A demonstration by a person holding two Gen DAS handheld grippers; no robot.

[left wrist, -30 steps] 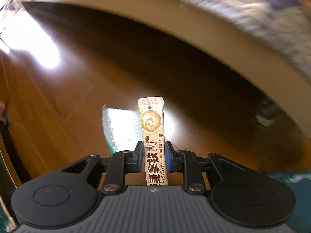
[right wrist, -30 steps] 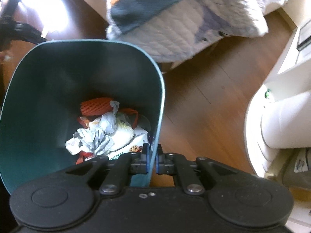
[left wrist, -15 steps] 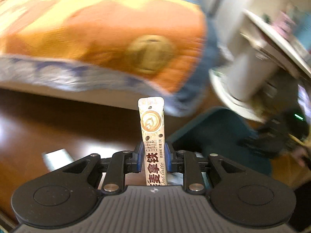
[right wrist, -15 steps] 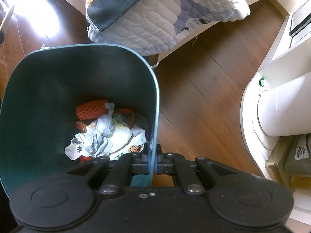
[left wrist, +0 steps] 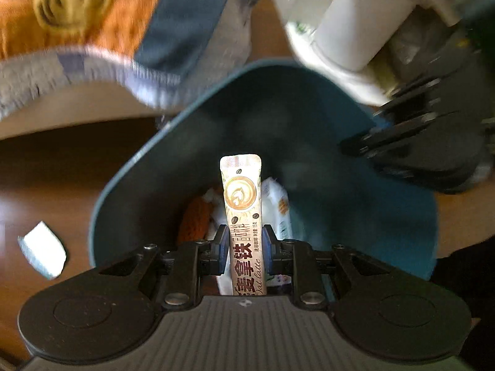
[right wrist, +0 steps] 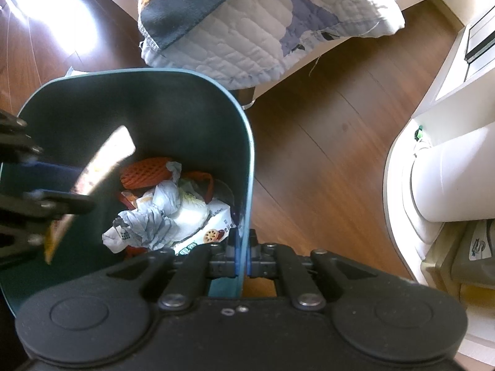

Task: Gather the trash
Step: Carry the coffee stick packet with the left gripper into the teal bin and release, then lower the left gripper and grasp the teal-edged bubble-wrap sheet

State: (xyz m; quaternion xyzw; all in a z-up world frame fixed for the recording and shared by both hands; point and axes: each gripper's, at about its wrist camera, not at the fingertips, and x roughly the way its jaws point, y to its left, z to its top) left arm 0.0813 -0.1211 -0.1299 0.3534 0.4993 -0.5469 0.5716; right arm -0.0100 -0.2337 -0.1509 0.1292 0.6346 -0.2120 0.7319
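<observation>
Swinging from the floor, our left gripper [left wrist: 242,244] is now holding the clamped coffee sachet [left wrist: 243,213] over the bin [right wrist: 247,167]; our right gripper [right wrist: 242,247] is pinching its rim, so we are releasing only above the trash.

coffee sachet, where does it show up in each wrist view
Left wrist view: the coffee sachet stands upright at centre, clamped in the left gripper over the open bin.
Right wrist view: the sachet is a blurred pale strip at the left, slanting over the bin, held by the left gripper.
Shared landmark: the orange foam net inside the bin.
</observation>
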